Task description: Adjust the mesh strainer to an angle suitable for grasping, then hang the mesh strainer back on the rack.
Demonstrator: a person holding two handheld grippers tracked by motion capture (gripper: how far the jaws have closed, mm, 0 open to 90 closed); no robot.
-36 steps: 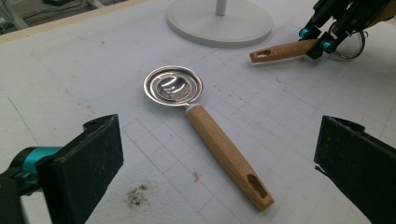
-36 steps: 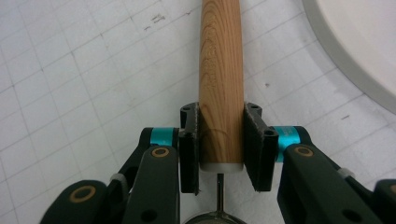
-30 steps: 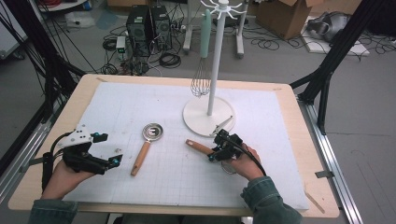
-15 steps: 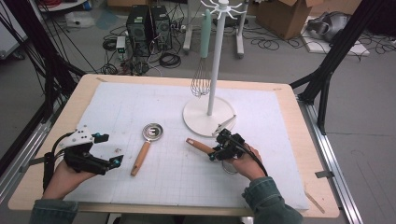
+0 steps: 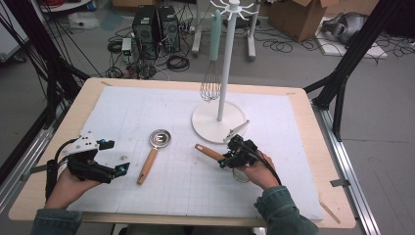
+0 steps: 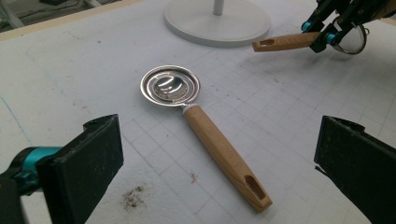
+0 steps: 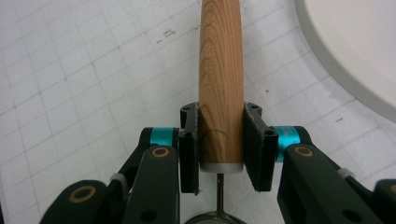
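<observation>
At the left of the bench (image 5: 58,196), covered by a white gridded mat (image 5: 274,186), the left claw (image 5: 113,155) is held low with its jaws spread wide and nothing between them; it is seen hovering, presumably kept ready for the utensil just ahead of it. Ahead of that claw and slightly to its right, a metal strainer spoon with a wooden handle (image 6: 219,142) lies flat on the mat, bowl away and handle end nearest the open jaws, so that the handle could be taken without any turning; it is touched by neither claw.

Farther to the right, the right claw (image 5: 230,157) is closed narrowly on the wooden handle (image 7: 219,93) of a second utensil; in the right gripper view the pads are pressed on both sides of the handle close to its metal neck, while the free end, with its hanging slot, points away from the claw. A grip that near the head is judged to leave the slotted end clear for hooking.

Just beyond the right claw stands the white hook stand (image 5: 219,121), its round base close to the held handle; a wire whisk (image 5: 211,83) is already hung from one of its upper arms, which suggests the held utensil is meant for the same rack.
</observation>
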